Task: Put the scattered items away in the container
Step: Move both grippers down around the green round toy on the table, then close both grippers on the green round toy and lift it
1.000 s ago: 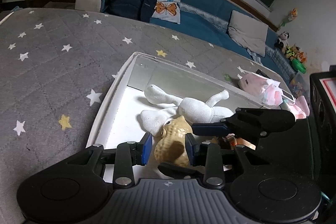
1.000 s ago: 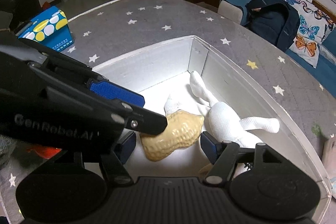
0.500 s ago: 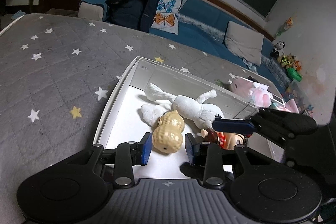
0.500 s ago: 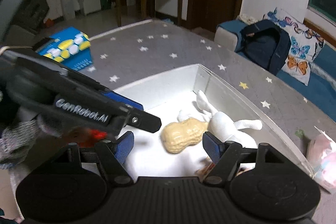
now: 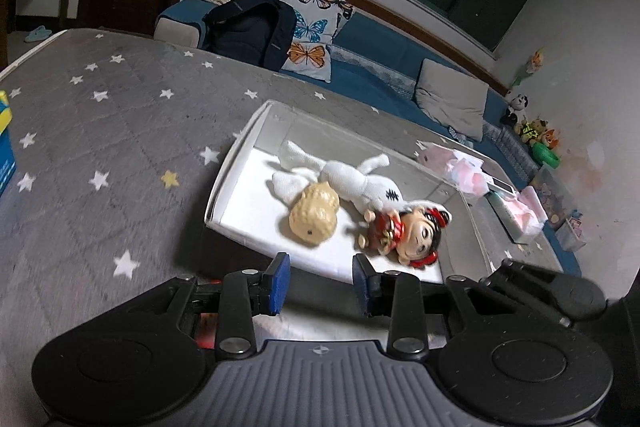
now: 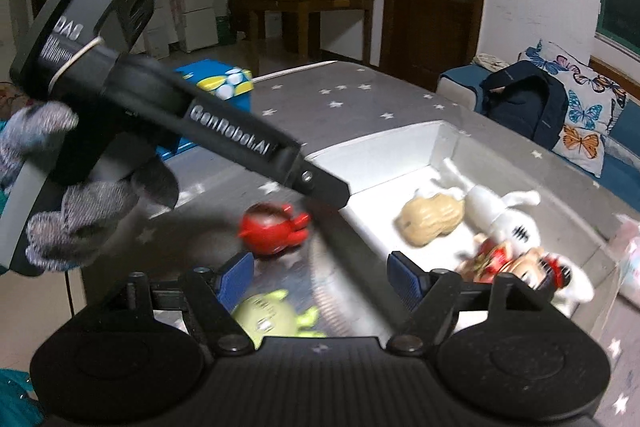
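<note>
Jaws spread and empty on both sides: my left gripper (image 5: 318, 281) holds nothing, my right gripper (image 6: 322, 277) has just been widening with nothing between. Closest to me, outside the box, a green toy (image 6: 276, 315) and a red toy (image 6: 274, 231) sit on the grey star-print bed (image 5: 100, 131). Beyond them the white container (image 5: 224, 187) already holds peanut toy (image 5: 314, 215), doll (image 5: 408, 235) and white plush (image 5: 356, 175). Drop-off looks done; next I'd reach down for green or red.

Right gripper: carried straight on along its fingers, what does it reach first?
Probably the grey starred cover just short of the white box; the red toy sits slightly left of that line. The right gripper is open and empty.
</note>
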### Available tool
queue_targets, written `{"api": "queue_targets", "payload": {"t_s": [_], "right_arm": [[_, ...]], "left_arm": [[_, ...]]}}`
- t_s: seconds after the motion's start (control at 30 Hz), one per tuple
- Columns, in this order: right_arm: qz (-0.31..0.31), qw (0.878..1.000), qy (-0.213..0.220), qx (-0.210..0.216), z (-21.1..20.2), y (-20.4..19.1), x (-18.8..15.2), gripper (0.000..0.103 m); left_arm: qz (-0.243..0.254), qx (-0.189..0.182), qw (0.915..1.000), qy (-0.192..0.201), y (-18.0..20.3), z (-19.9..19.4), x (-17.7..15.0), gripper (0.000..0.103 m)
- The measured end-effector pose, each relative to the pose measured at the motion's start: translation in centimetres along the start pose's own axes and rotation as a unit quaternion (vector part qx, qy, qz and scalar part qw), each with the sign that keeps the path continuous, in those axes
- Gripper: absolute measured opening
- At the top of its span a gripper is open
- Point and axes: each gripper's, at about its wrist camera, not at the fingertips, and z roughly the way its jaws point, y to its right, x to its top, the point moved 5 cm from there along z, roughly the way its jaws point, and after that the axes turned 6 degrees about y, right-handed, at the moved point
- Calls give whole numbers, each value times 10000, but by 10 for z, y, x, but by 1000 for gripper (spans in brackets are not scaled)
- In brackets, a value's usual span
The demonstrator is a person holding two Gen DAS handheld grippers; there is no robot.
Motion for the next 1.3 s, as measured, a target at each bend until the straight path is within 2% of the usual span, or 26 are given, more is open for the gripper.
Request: {"api": "queue_targets", "payload": {"t_s": [0.3,0.53,0.63,1.07,1.3], "right_arm": [[318,9994,-75,62,8,-26,-41,75],[352,9994,-51,-10,11,-32,-51,73],[396,9992,-53,-47,15,-31,-52,67],[332,9991,-102,-233,26,-34,-58,55],[349,9989,-51,-296,24,-36,-60,54]], "left_arm": [[-129,-188,9993,-293,-4,-12,-41,36],[-319,-288,9977,-527,-8,-11,-62,36],[-403,-316,9971,-559,-9,-11,-66,36],[-562,-351,9960,-599,-13,-9,-70,36],[-631,-349,9956,-599,-14,-10,-71,37]]}}
